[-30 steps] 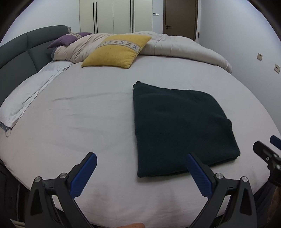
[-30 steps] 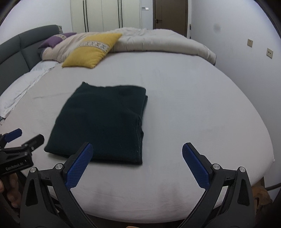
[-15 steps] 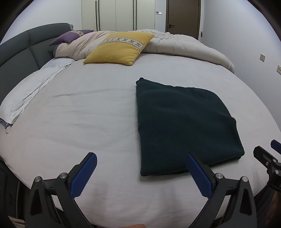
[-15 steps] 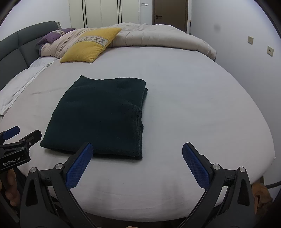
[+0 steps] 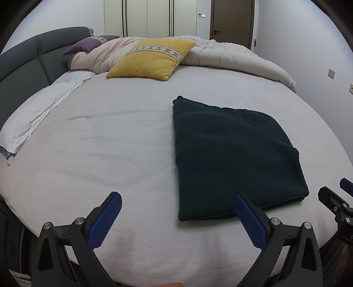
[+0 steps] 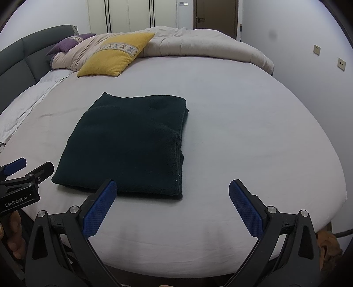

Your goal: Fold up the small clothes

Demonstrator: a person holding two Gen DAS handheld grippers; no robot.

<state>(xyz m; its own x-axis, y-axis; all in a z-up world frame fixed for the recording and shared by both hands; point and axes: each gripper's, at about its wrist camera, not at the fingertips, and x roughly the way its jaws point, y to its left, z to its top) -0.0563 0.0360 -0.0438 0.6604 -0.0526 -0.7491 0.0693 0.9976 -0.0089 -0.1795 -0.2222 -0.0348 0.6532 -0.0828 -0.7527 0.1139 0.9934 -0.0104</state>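
Dark folded garment on the bed, both grippers empty

The dark green garment point(image 6: 130, 143) lies flat on the bed point(image 6: 242, 121), its long axis running away from the person. The left gripper point(image 5: 176, 217) and the right gripper point(image 6: 172, 204) are wide open, holding nothing, at its near edge; the right looks nearer.

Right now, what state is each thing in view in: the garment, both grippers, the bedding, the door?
Dark green garment: folded into a rectangle, flat on the bed sheet, untouched.
Left gripper: open, empty, off the near bed edge.
Right gripper: open, empty, off the near bed edge.
Yellow cushion: leaning on the duvet.
Beige duvet: bunched along the far side.
Door: closed.
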